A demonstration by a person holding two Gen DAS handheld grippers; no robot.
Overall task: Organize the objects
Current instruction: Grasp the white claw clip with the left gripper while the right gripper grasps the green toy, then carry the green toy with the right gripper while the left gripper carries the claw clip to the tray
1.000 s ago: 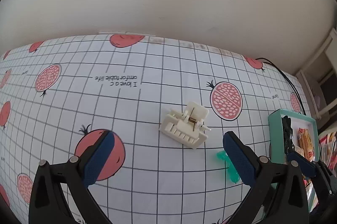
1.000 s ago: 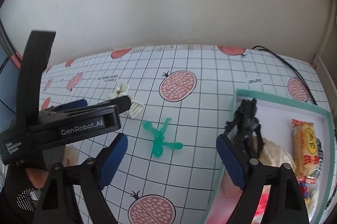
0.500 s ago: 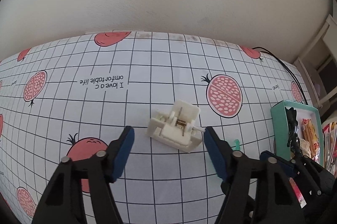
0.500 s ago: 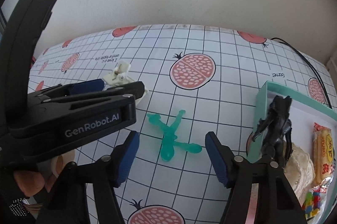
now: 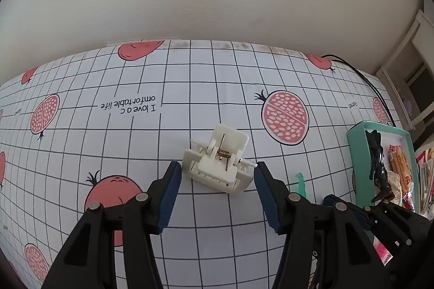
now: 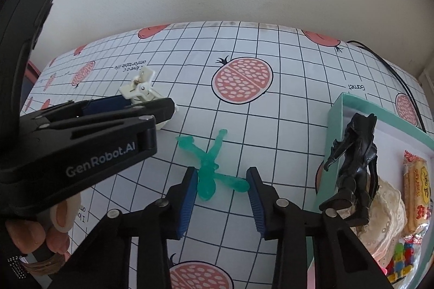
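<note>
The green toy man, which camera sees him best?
The right wrist view. There the whole green toy man lies on the tablecloth, arms and legs spread, between the fingers of the open right hand-held gripper. The left wrist view shows only a green sliver behind the left hand-held gripper's finger.

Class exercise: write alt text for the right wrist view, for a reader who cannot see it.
The right hand-held gripper, open, straddles a green translucent toy figure lying on a pomegranate-print tablecloth. To the left, the left hand-held gripper reaches a cream plastic clip; a teal box of toys sits right.
</note>
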